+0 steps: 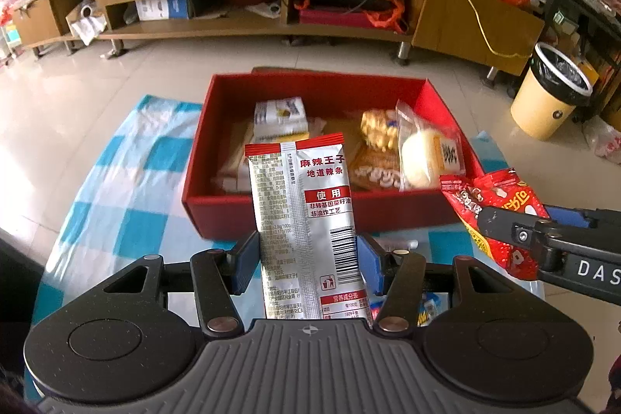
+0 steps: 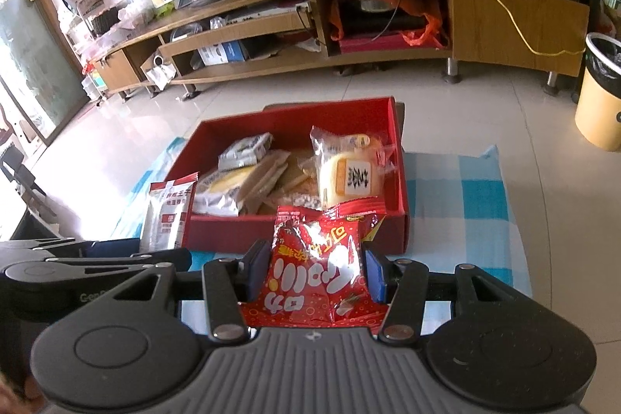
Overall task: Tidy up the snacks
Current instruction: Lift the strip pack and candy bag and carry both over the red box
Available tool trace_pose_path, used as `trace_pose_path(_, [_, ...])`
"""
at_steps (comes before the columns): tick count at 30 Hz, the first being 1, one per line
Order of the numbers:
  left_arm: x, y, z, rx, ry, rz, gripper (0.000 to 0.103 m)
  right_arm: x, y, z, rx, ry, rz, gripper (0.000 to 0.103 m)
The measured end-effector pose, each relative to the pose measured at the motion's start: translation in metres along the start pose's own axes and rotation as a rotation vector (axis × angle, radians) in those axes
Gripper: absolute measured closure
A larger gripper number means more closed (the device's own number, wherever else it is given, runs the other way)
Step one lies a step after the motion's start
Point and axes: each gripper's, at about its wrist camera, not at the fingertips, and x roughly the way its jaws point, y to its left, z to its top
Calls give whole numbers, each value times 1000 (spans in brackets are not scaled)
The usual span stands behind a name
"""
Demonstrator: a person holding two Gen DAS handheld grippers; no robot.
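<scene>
1. The left gripper (image 1: 306, 258) is clamped on a silver spicy-strip packet (image 1: 302, 220), pads pressing its two long edges about halfway up. The packet is held above the blue checked cloth (image 1: 116, 189), just near of the red box (image 1: 271, 216).
2. The right gripper (image 2: 316, 272) is closed on a red snack bag (image 2: 322, 258), squeezed across its middle, also just near of the box's front wall.
3. Both look light, soft film pouches. The silver one is flat and likely slick, so a grip on the side edges suits it. The red one is puffy and crinkled, its contents probably crushable, so a gentle squeeze seems wise.
4. The silver packet's long axis runs away from the gripper, its sealed red-striped top pointing far toward the box.
5. The red bag's long axis likewise runs near to far, print upside down.
6. The box already holds a bun in clear wrap (image 2: 349, 177) and several flat packets (image 2: 248, 181).
</scene>
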Motion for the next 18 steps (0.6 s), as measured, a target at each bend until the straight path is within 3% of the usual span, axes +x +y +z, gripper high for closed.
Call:
trace_pose_path(12, [18,1,28,-2,-16,29,41,14,0,29,15,-50,6,55])
trace_pose_path(16, [25,7,27,-6,5,16,41,27,-5,30,-15,26,3,55])
trace_pose_path(18, [30,9,25,-8,26,14,41,33,-10,19,-55,57,-54,54])
